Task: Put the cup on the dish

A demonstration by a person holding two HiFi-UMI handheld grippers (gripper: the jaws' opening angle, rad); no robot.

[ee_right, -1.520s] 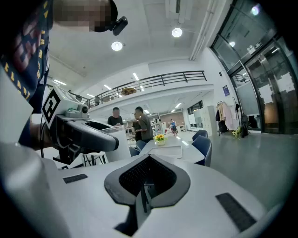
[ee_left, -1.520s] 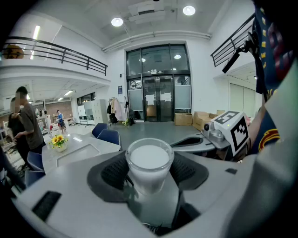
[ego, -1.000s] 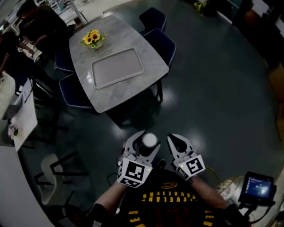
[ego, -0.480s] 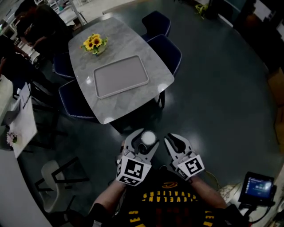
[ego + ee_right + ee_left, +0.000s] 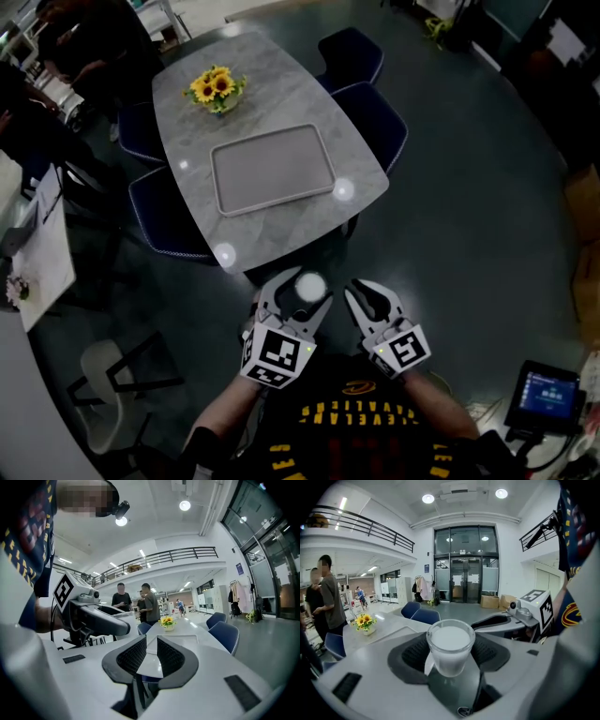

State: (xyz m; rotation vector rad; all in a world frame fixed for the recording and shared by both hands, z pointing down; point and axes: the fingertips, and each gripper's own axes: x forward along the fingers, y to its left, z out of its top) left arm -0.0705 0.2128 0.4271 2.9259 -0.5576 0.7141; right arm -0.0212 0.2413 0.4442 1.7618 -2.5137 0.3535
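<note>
Nearer now: one table (image 5: 274,230), one tray (image 5: 272,169), four half-hidden chairs (image 5: 377,117). Left gripper (image 5: 299,292) clamps the one cup (image 5: 450,646); right gripper (image 5: 152,649) jaws stand slightly apart, empty.

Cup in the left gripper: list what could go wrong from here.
1. The cup looks full of something white almost to the rim, so a jolt on the way to the table could spill it.
2. The right gripper, empty with jaws slightly apart, sits close beside the left gripper and could knock the cup.
3. The tray lies back from the near edge, so setting down needs a stretched reach.
</note>
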